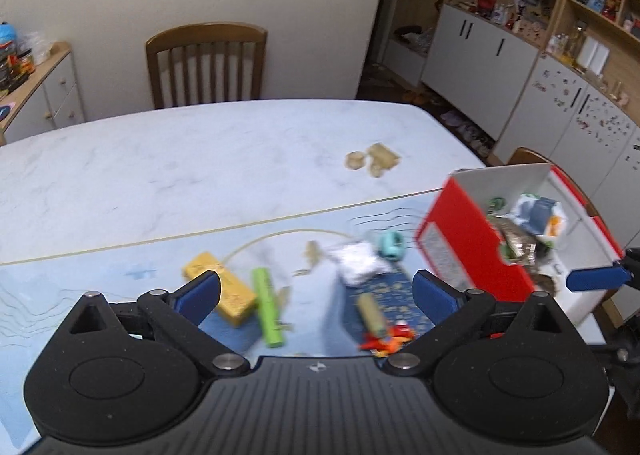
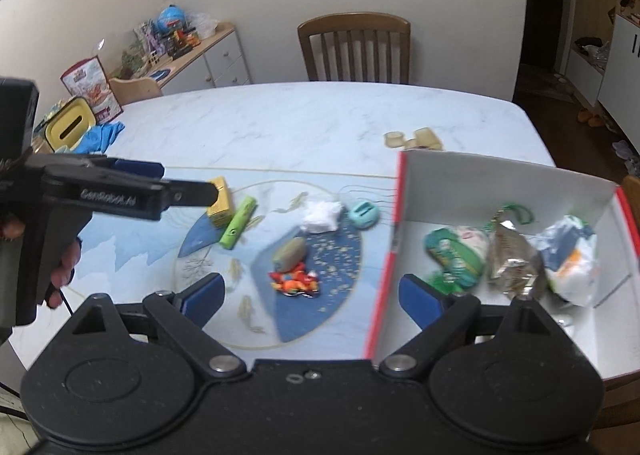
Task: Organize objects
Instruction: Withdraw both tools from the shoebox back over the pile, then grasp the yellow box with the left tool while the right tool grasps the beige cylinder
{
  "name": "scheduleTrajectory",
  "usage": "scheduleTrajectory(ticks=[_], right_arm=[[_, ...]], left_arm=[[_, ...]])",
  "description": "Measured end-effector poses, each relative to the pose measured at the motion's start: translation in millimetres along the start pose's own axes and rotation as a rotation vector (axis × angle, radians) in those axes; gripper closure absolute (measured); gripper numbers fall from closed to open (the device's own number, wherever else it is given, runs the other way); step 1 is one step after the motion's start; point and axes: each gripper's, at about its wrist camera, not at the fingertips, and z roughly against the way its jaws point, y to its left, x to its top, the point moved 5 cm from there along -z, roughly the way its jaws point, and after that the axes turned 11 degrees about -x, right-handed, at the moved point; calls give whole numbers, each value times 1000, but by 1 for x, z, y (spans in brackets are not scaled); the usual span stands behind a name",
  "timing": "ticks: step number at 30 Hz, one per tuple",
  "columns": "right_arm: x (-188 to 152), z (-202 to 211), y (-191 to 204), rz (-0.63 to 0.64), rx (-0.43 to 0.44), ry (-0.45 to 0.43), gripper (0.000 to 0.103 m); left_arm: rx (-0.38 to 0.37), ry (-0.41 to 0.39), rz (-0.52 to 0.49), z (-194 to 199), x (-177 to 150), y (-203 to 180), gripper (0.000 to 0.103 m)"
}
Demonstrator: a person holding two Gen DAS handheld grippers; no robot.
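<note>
Hovering empty with pads apart, left tool (image 1: 316,293) and right tool (image 2: 310,295) flank the box's red wall (image 2: 384,255).

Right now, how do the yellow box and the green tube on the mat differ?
The yellow box is a squat rectangular block; the green tube is a slim cylinder. The yellow box lies farther from the red carton; the green tube lies on its nearer side. Both rest on the blue mat, outside the carton, side by side.
</note>
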Motion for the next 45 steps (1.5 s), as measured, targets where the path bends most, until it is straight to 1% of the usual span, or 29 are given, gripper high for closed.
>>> scheduleTrajectory(ticks=[4,6,11,17,20,23,26,29,36,39,40,41,45], right_arm=[[0,-11,22,14,-9,11,10],[-1,-17,31,15,-14,19,10],[-3,-36,48,31,-46,38,11],[1,-59,60,37,-76,44,12],[3,-73,63,37,-96,51,16],[7,-87,62,10,-113,70,20],[11,-98,62,-3,-131,79,23],[14,-107,61,-18,-141,93,26],[15,-130,60,-57,-171,138,31],[14,-138,60,-70,-179,152,34],[14,-141,61,-71,-181,158,36],[13,-144,61,-69,-184,164,37],[11,-154,62,-61,-199,184,47]], left_arm=[[48,12,-60,-5,-6,20,0],[55,25,-66,-9,-10,29,0],[62,43,-18,-20,-18,55,0],[87,38,-4,-34,-20,76,0],[98,57,10,-45,-20,84,0],[110,60,41,-53,-17,92,0],[148,61,51,-61,-13,98,0],[189,74,92,-70,-11,103,0],[229,92,149,-85,-13,111,1],[251,92,148,-89,-13,111,1],[252,93,147,-90,-13,111,3],[250,97,148,-91,-13,110,8],[230,103,164,-93,-13,111,19]])
